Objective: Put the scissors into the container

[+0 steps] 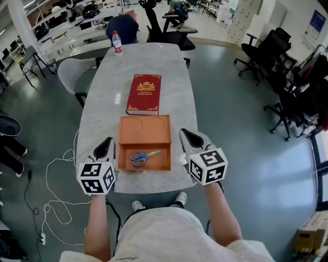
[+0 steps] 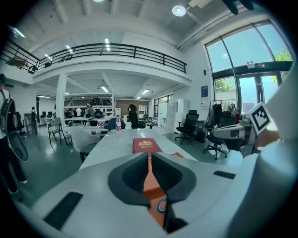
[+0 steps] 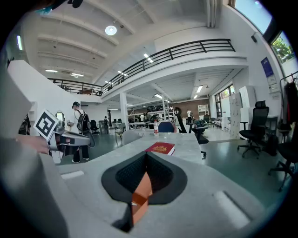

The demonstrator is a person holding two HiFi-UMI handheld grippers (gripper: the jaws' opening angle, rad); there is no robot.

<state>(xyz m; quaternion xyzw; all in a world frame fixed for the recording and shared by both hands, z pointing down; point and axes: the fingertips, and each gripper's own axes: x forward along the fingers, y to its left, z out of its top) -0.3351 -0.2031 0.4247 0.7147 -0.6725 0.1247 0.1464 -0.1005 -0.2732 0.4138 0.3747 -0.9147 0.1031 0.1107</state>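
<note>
As scissors (image 1: 145, 156) lie in container (image 1: 145, 130), left tongs (image 1: 108, 139), right tongs (image 1: 184, 132) flanking

Light: bright, even, from ceiling lamps (image 2: 179, 10) and tall windows (image 2: 235, 53).
Shadows: soft and faint on the desk (image 1: 169, 66).
Distortion: strong fisheye bending, black corners in both gripper views.
Blur: nearest foreground soft.

scissors (image 1: 147, 155): blue handles | container (image 1: 145, 130): orange | book (image 1: 144, 93): red, gold crest | table (image 1: 102, 117): grey marble
</note>
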